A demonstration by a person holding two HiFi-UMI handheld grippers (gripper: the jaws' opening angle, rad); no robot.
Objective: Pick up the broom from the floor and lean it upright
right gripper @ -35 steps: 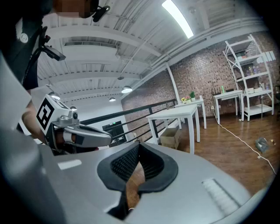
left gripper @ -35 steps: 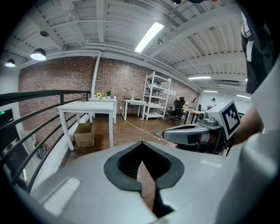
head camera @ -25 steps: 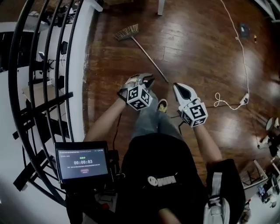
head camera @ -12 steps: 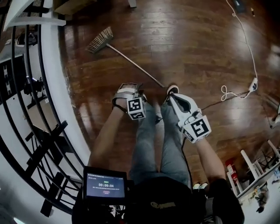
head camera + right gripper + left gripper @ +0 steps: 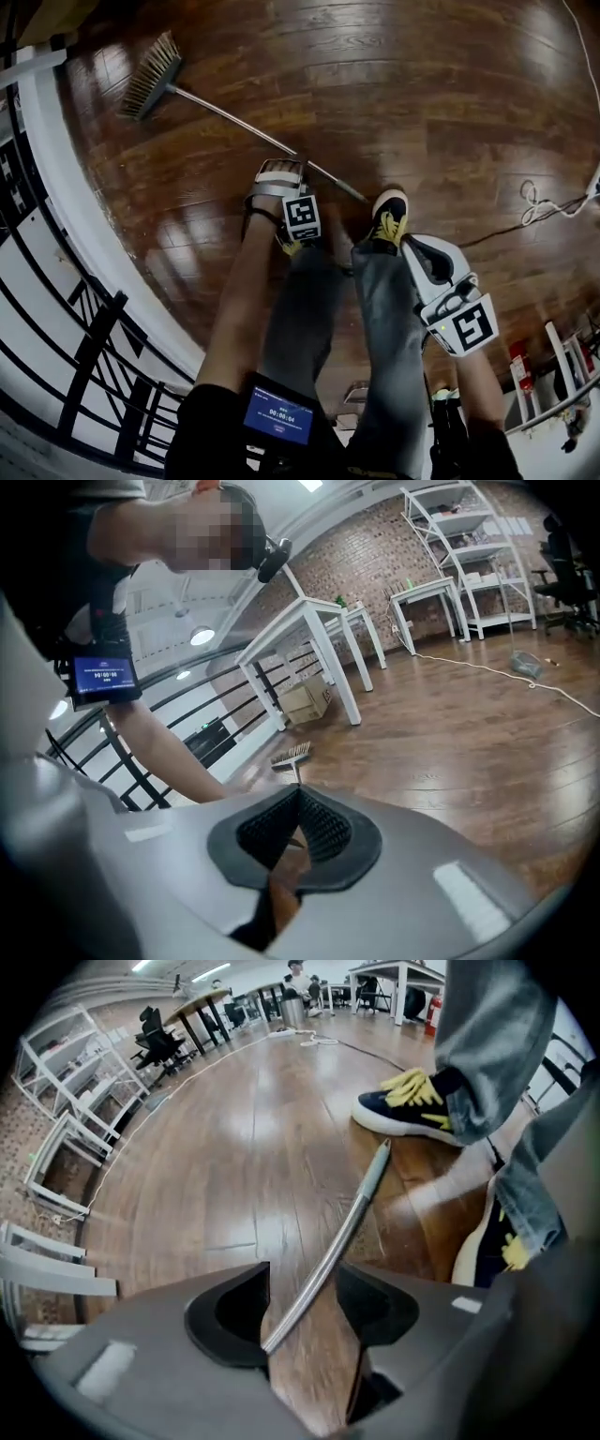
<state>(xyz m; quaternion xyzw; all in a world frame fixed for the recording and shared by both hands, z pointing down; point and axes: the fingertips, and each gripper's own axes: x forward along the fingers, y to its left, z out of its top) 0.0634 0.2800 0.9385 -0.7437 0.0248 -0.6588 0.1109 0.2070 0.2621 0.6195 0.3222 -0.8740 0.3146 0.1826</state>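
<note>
Left claw (image 5: pixel 302 1283): apart, jaws just been closing — handle (image 5: pixel 361 1194) between them, not yet pinched
Handle axis: runs up-left to bristles (image 5: pixel 150 80)
Right claw (image 5: pixel 298 808): shut, empty — farther off

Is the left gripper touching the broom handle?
Cannot tell. In the left gripper view the broom handle runs between the open jaws of the left gripper, which have just been closing; floor shows beside one jaw, but it meets the other's edge.
</note>
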